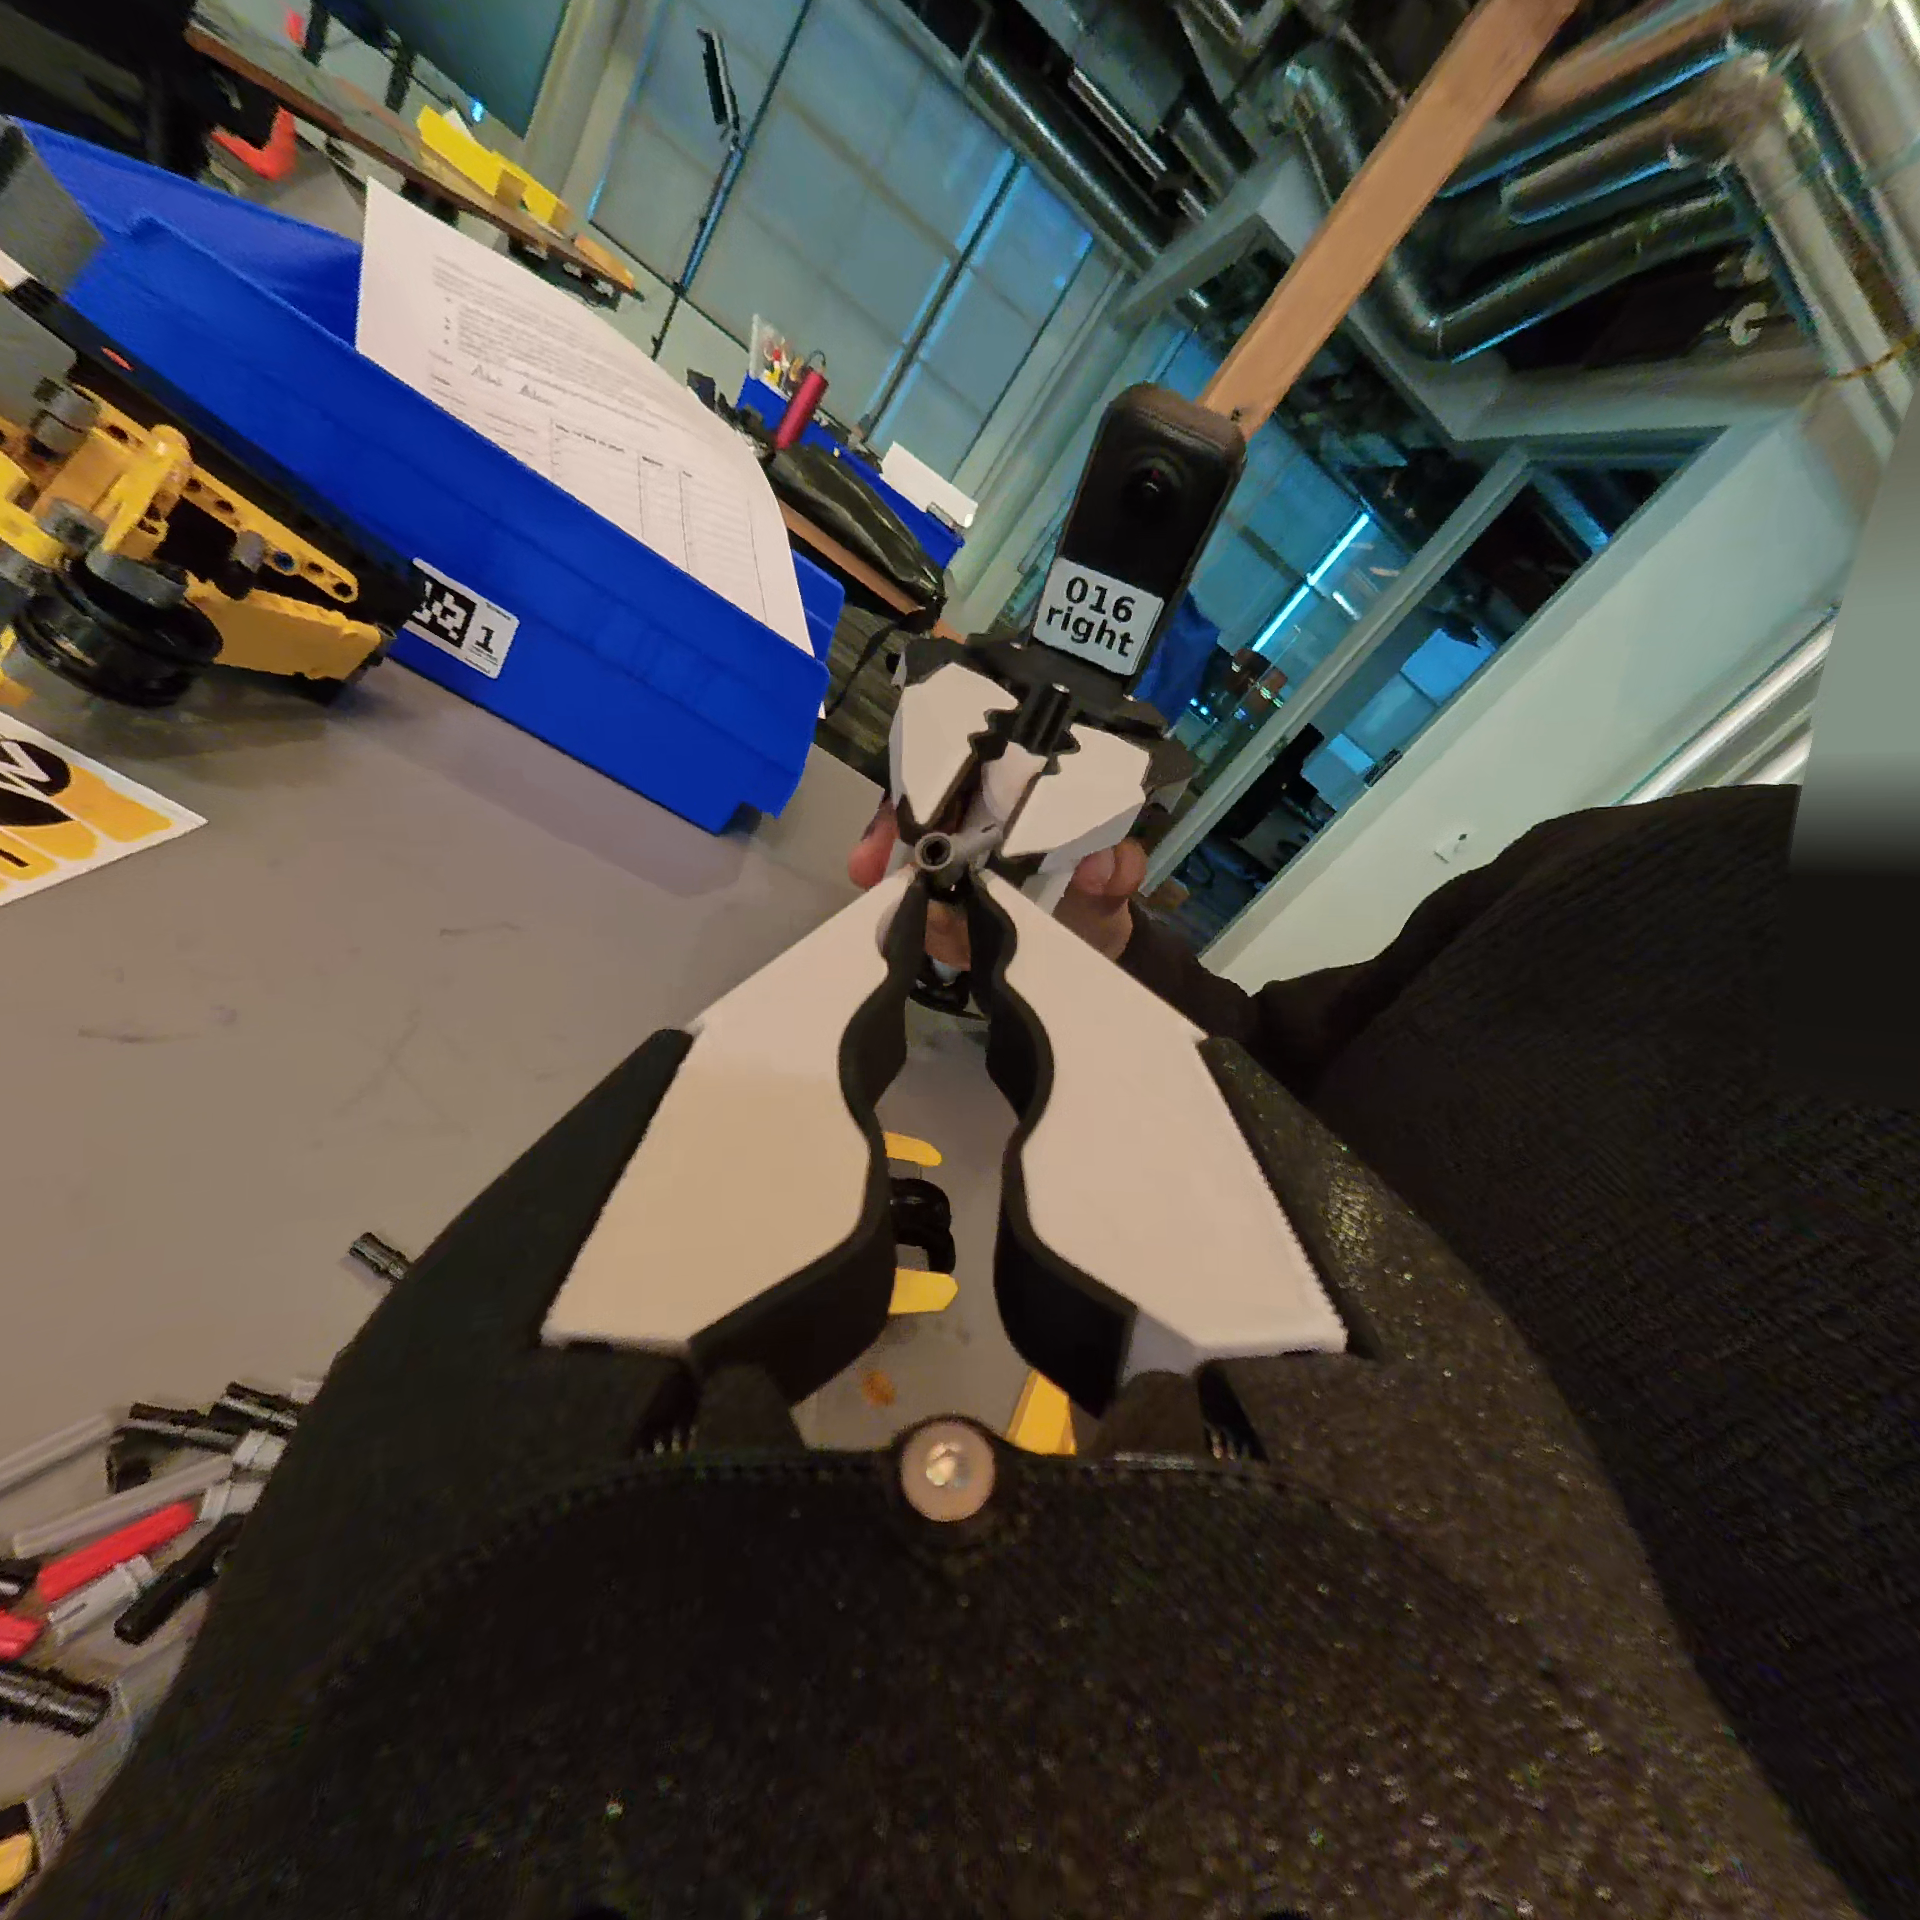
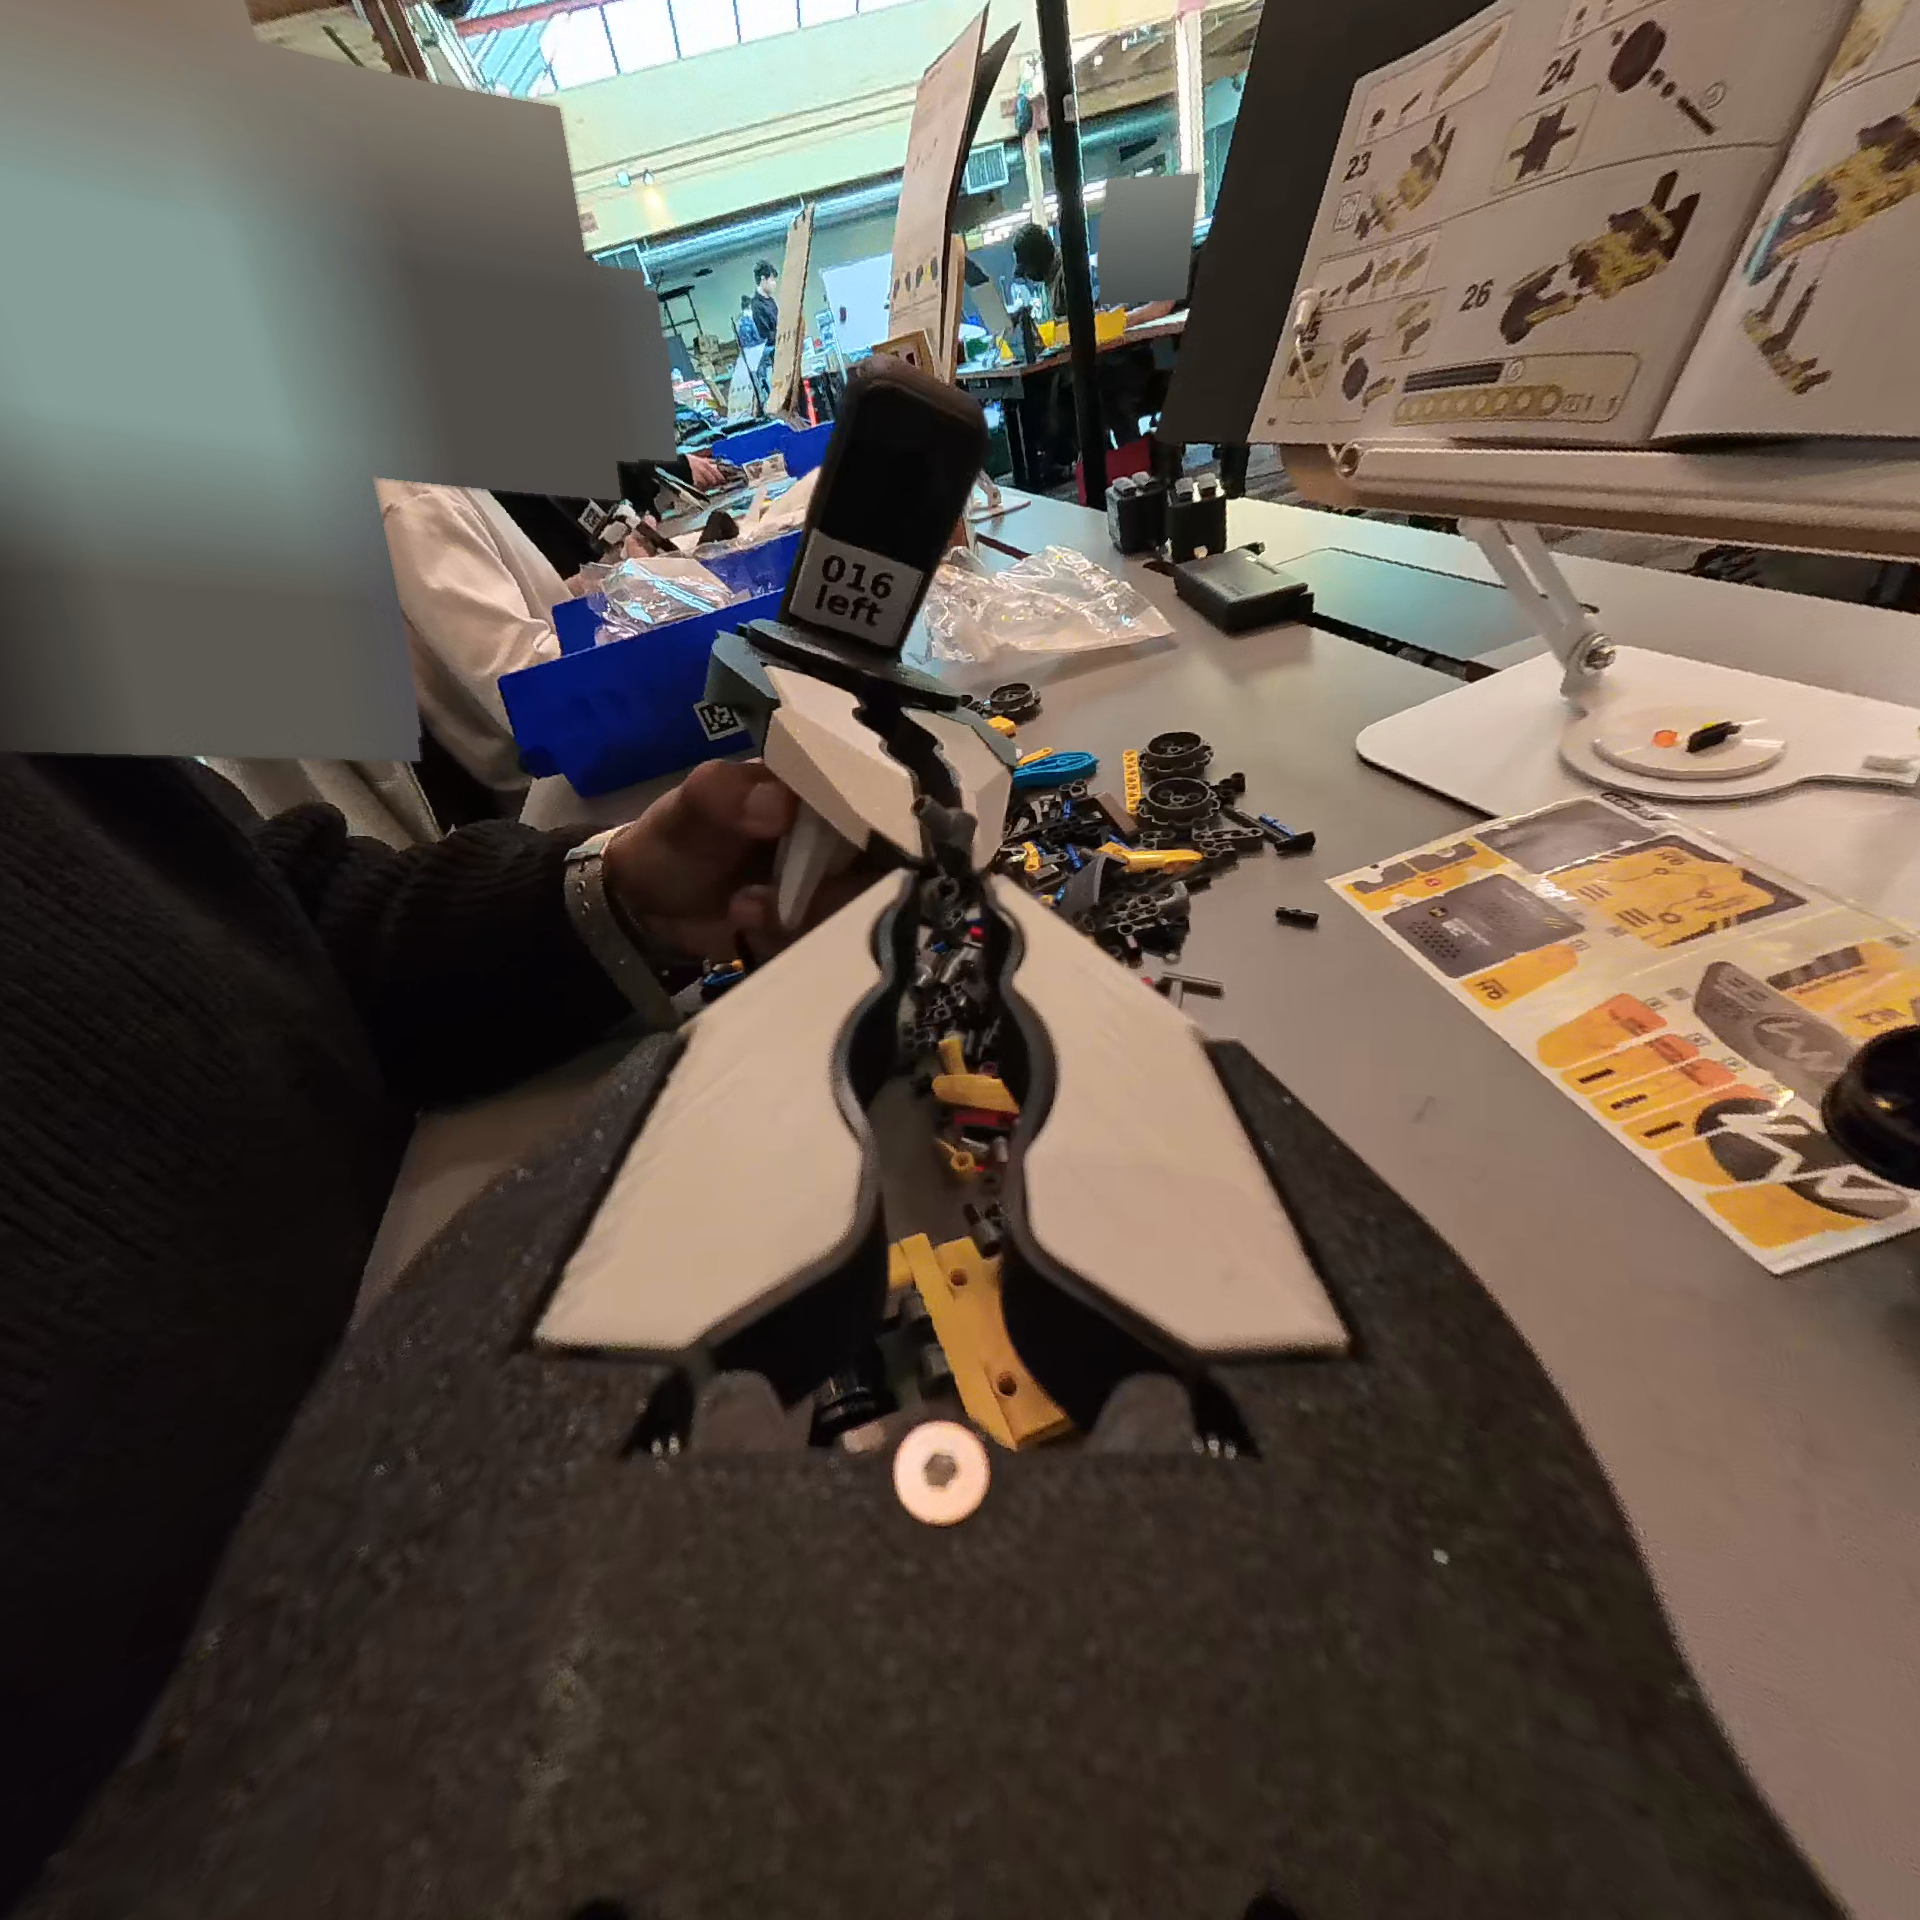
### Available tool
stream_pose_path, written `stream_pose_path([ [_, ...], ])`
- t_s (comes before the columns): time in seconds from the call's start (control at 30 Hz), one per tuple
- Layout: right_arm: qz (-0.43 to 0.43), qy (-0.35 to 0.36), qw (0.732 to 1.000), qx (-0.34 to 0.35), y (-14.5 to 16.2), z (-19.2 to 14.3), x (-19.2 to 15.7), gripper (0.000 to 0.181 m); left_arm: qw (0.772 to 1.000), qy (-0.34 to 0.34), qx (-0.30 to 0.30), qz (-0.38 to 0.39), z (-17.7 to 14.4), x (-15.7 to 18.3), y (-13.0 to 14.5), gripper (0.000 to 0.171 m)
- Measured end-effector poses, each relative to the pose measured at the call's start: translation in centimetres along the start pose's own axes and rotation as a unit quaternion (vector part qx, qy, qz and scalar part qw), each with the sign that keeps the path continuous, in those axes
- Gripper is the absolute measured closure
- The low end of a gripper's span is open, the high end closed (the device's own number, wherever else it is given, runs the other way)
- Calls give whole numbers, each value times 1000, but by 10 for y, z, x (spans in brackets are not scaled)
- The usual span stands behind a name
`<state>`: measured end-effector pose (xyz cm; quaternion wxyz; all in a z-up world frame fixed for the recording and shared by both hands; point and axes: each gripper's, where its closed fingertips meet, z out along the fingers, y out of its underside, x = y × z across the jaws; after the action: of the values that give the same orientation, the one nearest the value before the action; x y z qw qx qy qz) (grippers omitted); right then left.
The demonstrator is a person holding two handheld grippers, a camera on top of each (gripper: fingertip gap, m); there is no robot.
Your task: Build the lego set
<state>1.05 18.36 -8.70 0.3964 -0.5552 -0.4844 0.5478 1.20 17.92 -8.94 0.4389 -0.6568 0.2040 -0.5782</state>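
Note:
My left gripper (image 1: pixel 935 883) and my right gripper (image 1: pixel 971 821) meet tip to tip above the grey table (image 1: pixel 364 987). Both are closed on one small grey connector piece (image 1: pixel 938 850) with a round hole, held between them in the air. In the right wrist view the right gripper (image 2: pixel 948 878) points at the left gripper (image 2: pixel 935 810), with the dark grey piece (image 2: pixel 951 831) at their tips. A hand in a black sleeve holds each gripper.
A blue bin (image 1: pixel 582 623) with a paper sheet (image 1: pixel 582 416) and a yellow and black brick model (image 1: pixel 156 561) stand at the left. Loose pins (image 1: pixel 125 1538) lie close by. A parts pile (image 2: pixel 1143 821), a sticker sheet (image 2: pixel 1662 1039) and a booklet (image 2: pixel 1558 208) on a stand (image 2: pixel 1507 748) are on the right.

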Motion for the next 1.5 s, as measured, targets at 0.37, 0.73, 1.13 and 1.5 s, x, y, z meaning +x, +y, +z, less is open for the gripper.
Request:
stream_pose_path([
  [0.37,21,4,1000,1,2,3,1,176,999,-31,9,28,4,-2,0,169],
  [0.73,-179,128,975,-33,-2,5,3,177,999,-26,35,-27,2,-4,-5,169],
  [1.13,-405,238,879,-85,-5,3,3,176,994,1,56,-97,3,-5,-5,168],
  [1.5,-248,156,956,-15,-16,-3,-4,177,997,24,55,-47,3,4,-8,160],
])
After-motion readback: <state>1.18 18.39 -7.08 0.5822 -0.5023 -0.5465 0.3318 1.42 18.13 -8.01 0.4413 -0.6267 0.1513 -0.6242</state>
